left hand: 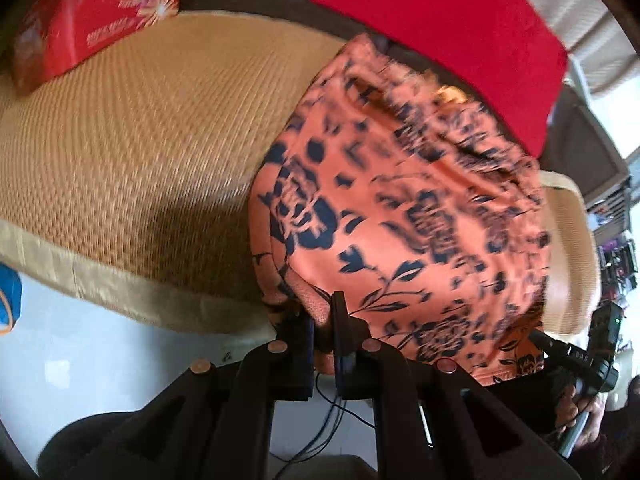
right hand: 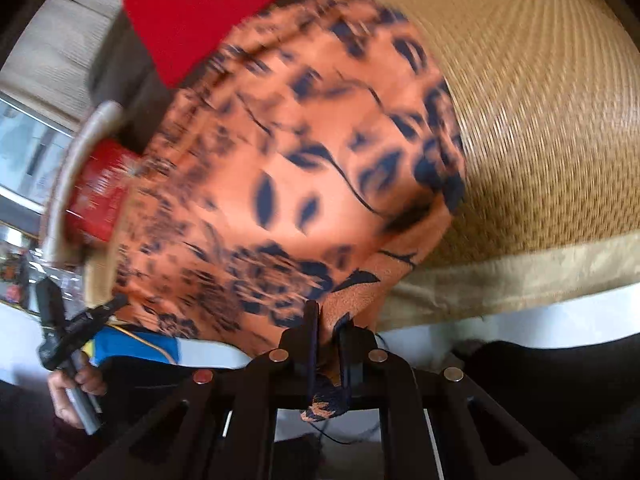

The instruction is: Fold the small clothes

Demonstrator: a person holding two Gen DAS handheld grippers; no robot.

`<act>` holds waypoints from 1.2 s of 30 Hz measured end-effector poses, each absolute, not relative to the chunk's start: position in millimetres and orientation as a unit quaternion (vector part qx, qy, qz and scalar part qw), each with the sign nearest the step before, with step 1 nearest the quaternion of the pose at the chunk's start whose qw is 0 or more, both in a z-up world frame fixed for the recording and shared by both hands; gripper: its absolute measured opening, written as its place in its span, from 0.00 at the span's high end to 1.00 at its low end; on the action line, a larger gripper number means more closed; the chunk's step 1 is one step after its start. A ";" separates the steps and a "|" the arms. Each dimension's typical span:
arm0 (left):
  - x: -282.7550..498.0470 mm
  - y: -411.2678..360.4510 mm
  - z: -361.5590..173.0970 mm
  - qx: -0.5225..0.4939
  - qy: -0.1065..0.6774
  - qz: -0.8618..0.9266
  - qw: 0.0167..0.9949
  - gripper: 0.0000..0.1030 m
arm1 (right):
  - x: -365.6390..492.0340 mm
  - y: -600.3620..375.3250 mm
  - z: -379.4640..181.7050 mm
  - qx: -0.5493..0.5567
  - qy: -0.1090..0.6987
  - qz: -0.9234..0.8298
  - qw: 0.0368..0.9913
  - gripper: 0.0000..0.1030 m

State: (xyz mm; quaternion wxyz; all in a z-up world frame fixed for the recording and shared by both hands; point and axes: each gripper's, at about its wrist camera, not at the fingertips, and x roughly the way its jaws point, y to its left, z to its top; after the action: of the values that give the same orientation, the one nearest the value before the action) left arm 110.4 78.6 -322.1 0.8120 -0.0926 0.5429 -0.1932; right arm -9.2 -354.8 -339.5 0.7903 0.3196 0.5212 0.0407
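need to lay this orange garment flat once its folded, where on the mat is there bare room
Free: the wide stretch of woven mat between the red box at its far corner, the orange floral garment and the mat's cloth border. Crowded: the garment's other side, where the red cloth meets it.

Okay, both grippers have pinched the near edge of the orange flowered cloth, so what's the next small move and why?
Probably lift and carry that edge forward over the rest. The left gripper and right gripper are each shut on a near corner of the orange garment, which still lies spread on the woven mat.
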 end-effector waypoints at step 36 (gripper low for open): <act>148.7 86.2 -359.0 -0.060 0.601 -0.165 0.779 0.48 | 7.2 -392.9 -426.9 0.341 0.608 -0.032 0.716 0.22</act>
State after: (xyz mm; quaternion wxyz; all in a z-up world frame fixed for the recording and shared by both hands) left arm 148.7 86.2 -359.0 0.7794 -0.0599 0.6014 -0.1653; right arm 7.2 -392.9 -426.9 0.7157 0.3414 0.6085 -0.0316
